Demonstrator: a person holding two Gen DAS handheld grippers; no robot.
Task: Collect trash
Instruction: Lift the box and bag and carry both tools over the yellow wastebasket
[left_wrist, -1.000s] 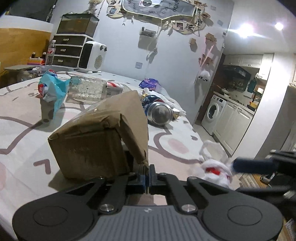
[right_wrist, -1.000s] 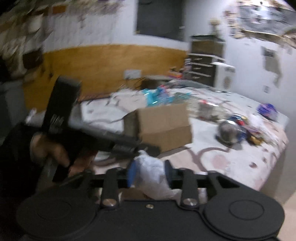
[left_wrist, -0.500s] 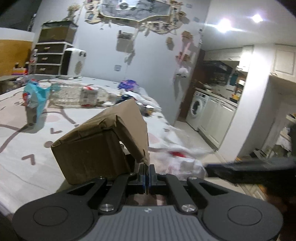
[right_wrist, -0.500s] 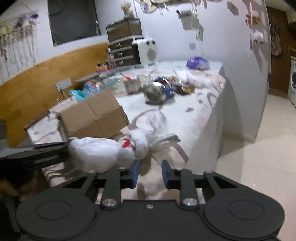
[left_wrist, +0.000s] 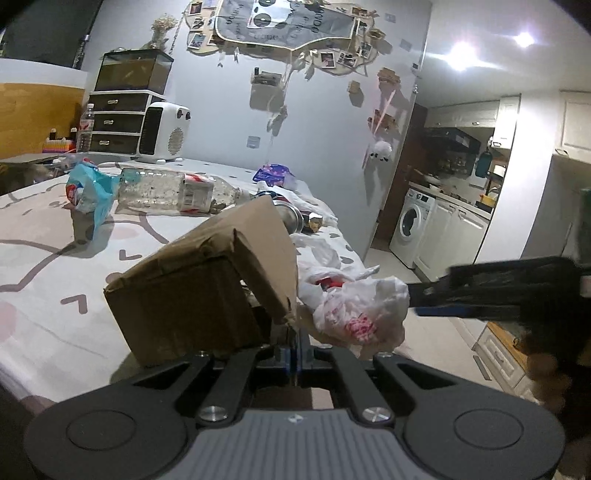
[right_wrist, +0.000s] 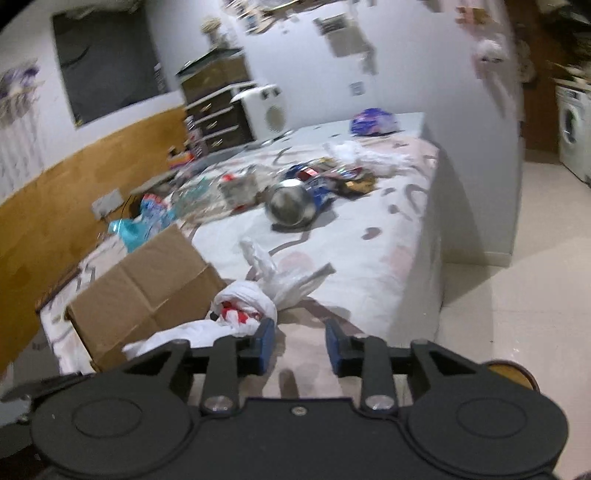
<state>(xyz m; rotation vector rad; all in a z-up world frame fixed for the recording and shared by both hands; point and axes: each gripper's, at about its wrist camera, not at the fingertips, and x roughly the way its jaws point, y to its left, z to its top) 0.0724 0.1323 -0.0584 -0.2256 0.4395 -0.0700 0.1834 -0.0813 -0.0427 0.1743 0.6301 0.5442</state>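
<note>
My left gripper is shut on the lower edge of a flap of the brown cardboard box, which rests on the patterned table. A knotted white plastic bag with red print lies at the box's open side. In the right wrist view, the bag sits just left of my right gripper. Its jaws are opening, with nothing between them. The left blue pad is beside the bag. From the left wrist view, the right gripper reaches in from the right, its tip against the bag.
Farther along the table lie a clear plastic bottle, a blue wrapper, a steel bowl, small wrappers and a purple bag. A white heater and drawers stand at the back. The table edge drops to tiled floor; a washing machine stands beyond.
The white bag was between the right gripper's pads a second ago; now it lies by the box, outside the jaws. The right gripper rolled and swung. The left gripper kept hold of the box.
</note>
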